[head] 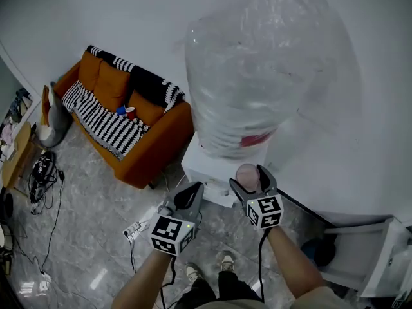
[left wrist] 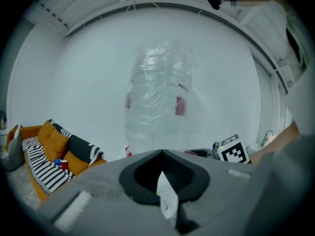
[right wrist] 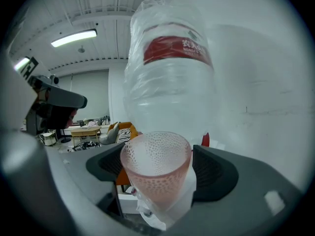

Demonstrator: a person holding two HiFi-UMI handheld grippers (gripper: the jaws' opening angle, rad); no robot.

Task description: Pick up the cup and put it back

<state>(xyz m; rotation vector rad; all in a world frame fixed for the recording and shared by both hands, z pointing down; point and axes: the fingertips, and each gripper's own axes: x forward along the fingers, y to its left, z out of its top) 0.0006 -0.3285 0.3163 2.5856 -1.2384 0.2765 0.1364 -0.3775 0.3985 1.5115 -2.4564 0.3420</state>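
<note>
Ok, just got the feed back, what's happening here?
A person works two claws in front of a water dispenser with a plastic-wrapped bottle on top. The pink cup sits between the jaws of the right claw, which are spread wide and seem just clear of it. The left claw is shut and empty, alongside.

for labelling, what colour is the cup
The cup is translucent pink, clearest in the right gripper view.

text: 农夫山泉, white print | on: red label (right wrist: 172, 49) | of: water bottle (right wrist: 167, 90)
</note>
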